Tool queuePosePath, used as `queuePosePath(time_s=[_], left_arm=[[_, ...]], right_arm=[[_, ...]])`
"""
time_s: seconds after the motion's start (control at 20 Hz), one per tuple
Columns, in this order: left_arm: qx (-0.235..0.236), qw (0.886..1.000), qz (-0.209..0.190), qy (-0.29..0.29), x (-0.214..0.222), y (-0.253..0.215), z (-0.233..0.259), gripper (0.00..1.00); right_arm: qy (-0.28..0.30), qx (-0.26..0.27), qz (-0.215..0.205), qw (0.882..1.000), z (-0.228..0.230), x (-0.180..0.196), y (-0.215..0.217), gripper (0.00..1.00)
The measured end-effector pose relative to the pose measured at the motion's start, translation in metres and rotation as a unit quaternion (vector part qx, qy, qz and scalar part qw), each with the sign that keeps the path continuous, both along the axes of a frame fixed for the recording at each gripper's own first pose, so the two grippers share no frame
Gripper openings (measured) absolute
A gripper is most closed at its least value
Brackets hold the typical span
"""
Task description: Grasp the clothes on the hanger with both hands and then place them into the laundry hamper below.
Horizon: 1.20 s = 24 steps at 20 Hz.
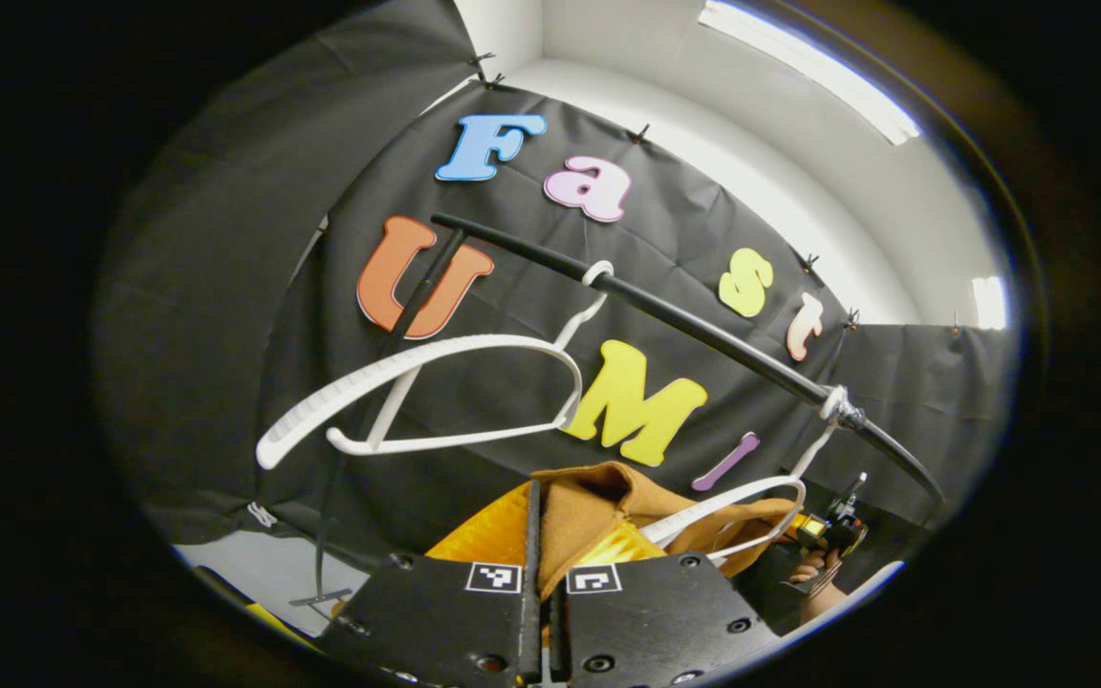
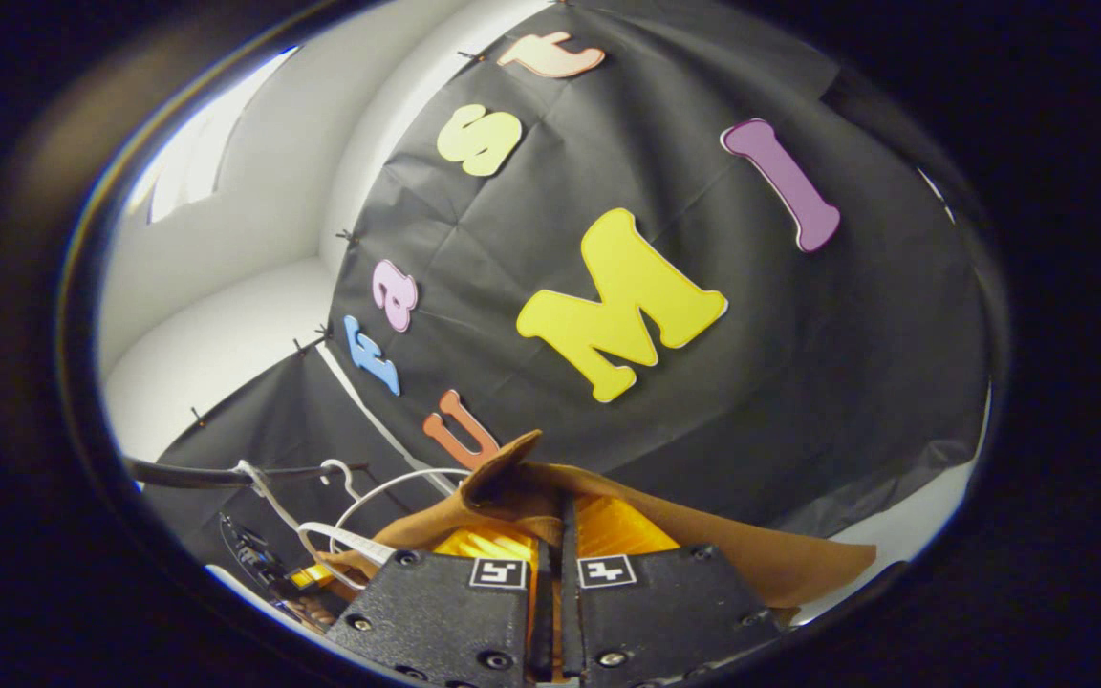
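both claws, left [image 1: 543, 573] and right [image 2: 550, 583], seem clenched on the brown garment [image 1: 598, 511] beneath white hangers [image 1: 436, 392].

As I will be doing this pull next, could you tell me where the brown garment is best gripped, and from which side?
Grip the brown garment at its upper edge, one gripper on each side of the white hanger, coming from below and in front. The cloth folds thin there, and the left gripper and right gripper already pinch it this way, I think.
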<state>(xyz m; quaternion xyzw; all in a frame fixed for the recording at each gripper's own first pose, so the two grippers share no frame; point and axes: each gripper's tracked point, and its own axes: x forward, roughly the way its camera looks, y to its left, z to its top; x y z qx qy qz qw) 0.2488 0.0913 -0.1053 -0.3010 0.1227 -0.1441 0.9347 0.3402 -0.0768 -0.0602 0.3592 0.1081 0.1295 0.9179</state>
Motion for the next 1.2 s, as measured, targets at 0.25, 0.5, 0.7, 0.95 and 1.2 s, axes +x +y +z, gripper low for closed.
queuePosePath(time_s=[0.25,0.5,0.7,0.95,1.2], left_arm=[[0.013,1.000,-0.008,0.018,-0.002,-0.005,-0.023,0.03],[0.003,0.999,-0.002,0.041,-0.010,0.005,-0.046,0.03],[0.002,0.999,-0.001,0.054,-0.024,0.009,-0.061,0.03],[0.010,0.998,-0.006,0.063,-0.047,0.011,-0.069,0.03],[0.022,0.996,0.007,0.080,-0.076,0.017,-0.078,0.03]], right_arm=[[0.042,0.014,-0.011,0.999,-0.041,-0.005,-0.004,0.07],[0.059,0.015,-0.006,0.998,-0.061,-0.019,0.004,0.07],[0.069,0.016,-0.005,0.998,-0.074,-0.033,0.010,0.07],[0.083,0.021,-0.006,0.996,-0.088,-0.056,0.013,0.07],[0.100,0.009,-0.002,0.995,-0.109,-0.091,0.020,0.07]])
